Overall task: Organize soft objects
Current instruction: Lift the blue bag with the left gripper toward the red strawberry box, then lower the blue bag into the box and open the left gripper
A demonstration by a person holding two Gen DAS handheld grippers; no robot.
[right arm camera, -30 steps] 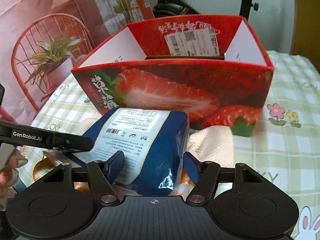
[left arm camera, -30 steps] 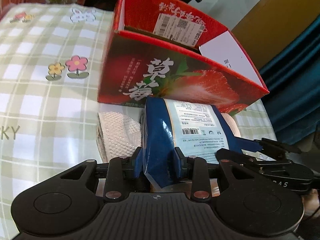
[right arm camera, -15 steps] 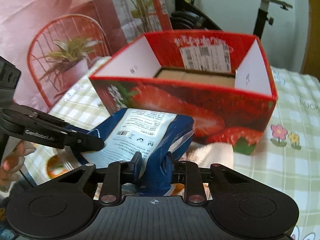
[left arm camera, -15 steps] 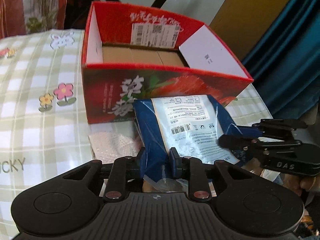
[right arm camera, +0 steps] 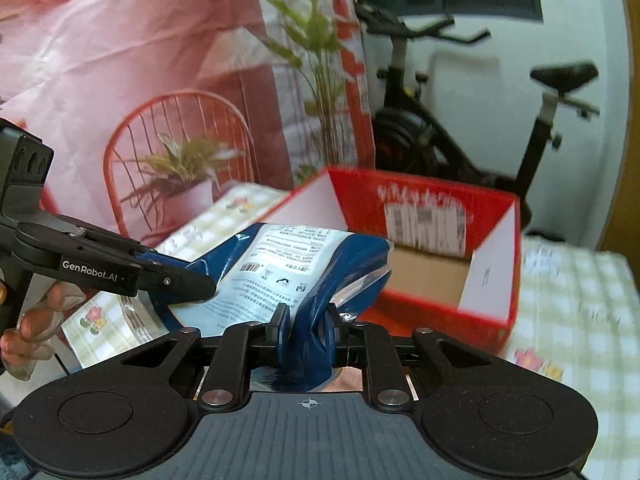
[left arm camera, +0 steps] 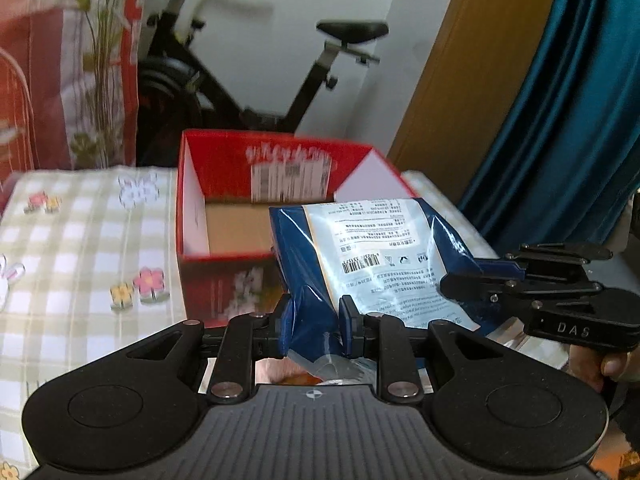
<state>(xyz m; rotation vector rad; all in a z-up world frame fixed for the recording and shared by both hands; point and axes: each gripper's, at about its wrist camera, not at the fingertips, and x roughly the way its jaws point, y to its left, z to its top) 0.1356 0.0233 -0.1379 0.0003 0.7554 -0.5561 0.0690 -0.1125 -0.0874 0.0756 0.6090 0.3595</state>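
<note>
A soft blue bag [left arm camera: 372, 256] with a white printed label hangs in the air just in front of the open red strawberry box [left arm camera: 192, 208]. My left gripper [left arm camera: 316, 312] is shut on the bag's near left corner, crumpling it. My right gripper [right arm camera: 304, 320] pinches the opposite corner, its jaws still closing on the blue film. In the right wrist view the bag [right arm camera: 288, 272] sags between the two grips, and the box [right arm camera: 492, 264] shows a bare cardboard floor. Each gripper appears in the other's view: the right gripper [left arm camera: 452, 284], the left gripper [right arm camera: 192, 280].
A green-checked tablecloth [left arm camera: 80, 248] with flower prints covers the table around the box. Behind stand an exercise bike [left arm camera: 304, 80], a wooden door [left arm camera: 472, 80], a blue curtain [left arm camera: 568, 120] and a red wire chair with a potted plant [right arm camera: 176, 160]. A person's hand [right arm camera: 28, 336] holds the left gripper.
Both grippers have risen with the blue bag, lifting it off the table to the box's rim height. The right jaws closed onto the bag. The pale cloths beneath have dropped out of view.
</note>
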